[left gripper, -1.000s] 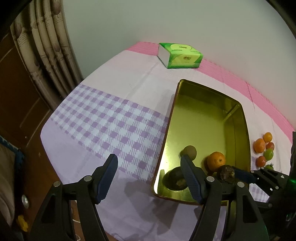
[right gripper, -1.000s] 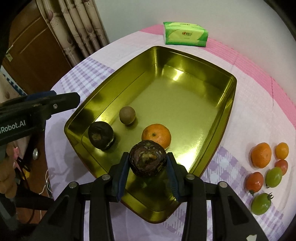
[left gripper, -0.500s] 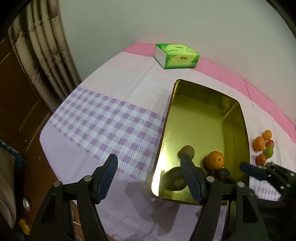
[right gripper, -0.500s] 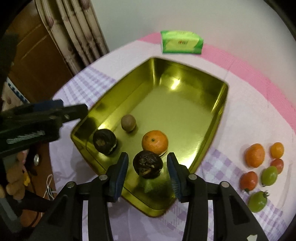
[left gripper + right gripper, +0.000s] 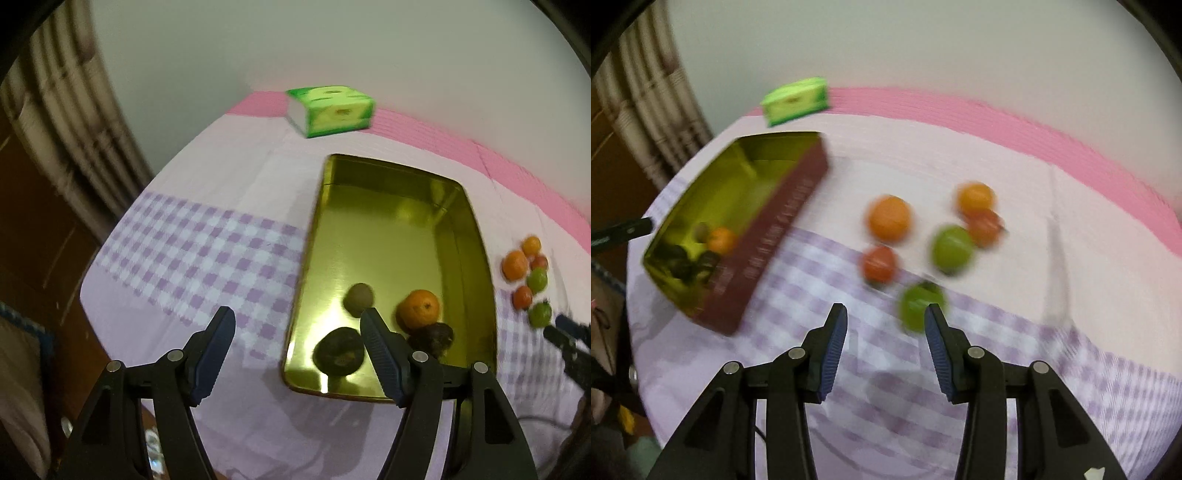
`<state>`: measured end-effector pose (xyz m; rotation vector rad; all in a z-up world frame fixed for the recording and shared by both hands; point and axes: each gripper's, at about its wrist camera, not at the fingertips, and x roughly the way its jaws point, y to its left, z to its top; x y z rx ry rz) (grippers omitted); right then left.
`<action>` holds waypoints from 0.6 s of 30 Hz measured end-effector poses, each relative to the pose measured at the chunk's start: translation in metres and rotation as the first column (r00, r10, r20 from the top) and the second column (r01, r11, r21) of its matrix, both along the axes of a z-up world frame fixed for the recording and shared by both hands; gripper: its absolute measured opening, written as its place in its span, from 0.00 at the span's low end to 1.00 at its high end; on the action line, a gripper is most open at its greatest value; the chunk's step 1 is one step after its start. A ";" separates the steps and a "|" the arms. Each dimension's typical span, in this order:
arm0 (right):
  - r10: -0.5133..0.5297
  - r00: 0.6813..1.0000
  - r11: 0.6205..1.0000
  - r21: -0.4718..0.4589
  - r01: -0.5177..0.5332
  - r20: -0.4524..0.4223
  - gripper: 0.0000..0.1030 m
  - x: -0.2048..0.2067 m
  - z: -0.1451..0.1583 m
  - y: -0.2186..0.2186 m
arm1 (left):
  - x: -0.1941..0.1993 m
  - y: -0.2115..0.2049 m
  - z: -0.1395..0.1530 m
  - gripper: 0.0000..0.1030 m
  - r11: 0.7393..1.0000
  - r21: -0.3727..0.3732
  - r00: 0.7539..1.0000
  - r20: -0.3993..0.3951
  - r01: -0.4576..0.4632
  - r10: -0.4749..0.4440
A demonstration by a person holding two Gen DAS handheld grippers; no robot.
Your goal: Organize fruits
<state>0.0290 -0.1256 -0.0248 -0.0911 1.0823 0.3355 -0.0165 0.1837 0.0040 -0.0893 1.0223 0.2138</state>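
A gold tray (image 5: pixel 476 236) (image 5: pixel 783 218) holds an orange (image 5: pixel 419 308), a brown kiwi-like fruit (image 5: pixel 358 295) and two dark fruits (image 5: pixel 338 350) (image 5: pixel 432 338). Several loose fruits lie on the cloth to its right: oranges (image 5: pixel 889 218), red ones (image 5: pixel 879 263) and green ones (image 5: pixel 919 304). My left gripper (image 5: pixel 297 354) is open and empty at the tray's near left corner. My right gripper (image 5: pixel 884 341) is open and empty just in front of the nearest green fruit. The right wrist view is blurred.
A green tissue box (image 5: pixel 330 110) (image 5: pixel 794 100) stands at the far edge of the table by the wall. Curtains (image 5: pixel 74 122) and a wooden door are to the left. The cloth (image 5: pixel 207 251) is pink, white and purple-checked.
My right gripper let the dark fruit go into the tray beside the orange, opened, and swung right to face the loose fruits. My left gripper stayed open and hardly moved.
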 end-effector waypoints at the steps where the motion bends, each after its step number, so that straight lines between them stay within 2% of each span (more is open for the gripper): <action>1: -0.009 1.000 1.000 0.006 0.009 -0.011 0.40 0.000 -0.004 -0.006 | 0.000 -0.006 0.001 0.69 1.000 0.007 1.000 0.002 0.027 -0.027; 4: -0.021 1.000 1.000 0.008 0.021 -0.023 0.40 0.002 -0.015 -0.011 | 0.002 -0.018 0.000 0.69 0.996 0.012 0.996 -0.003 0.093 -0.093; 16: -0.023 0.999 0.999 0.029 0.024 -0.024 0.40 0.024 -0.034 0.000 | 0.012 -0.074 0.003 0.69 0.966 0.055 0.968 -0.017 0.252 -0.251; 18: -0.010 1.000 1.000 0.026 0.011 -0.010 0.32 0.023 -0.034 0.001 | 0.016 -0.085 0.004 0.69 0.962 0.053 0.963 -0.020 0.269 -0.269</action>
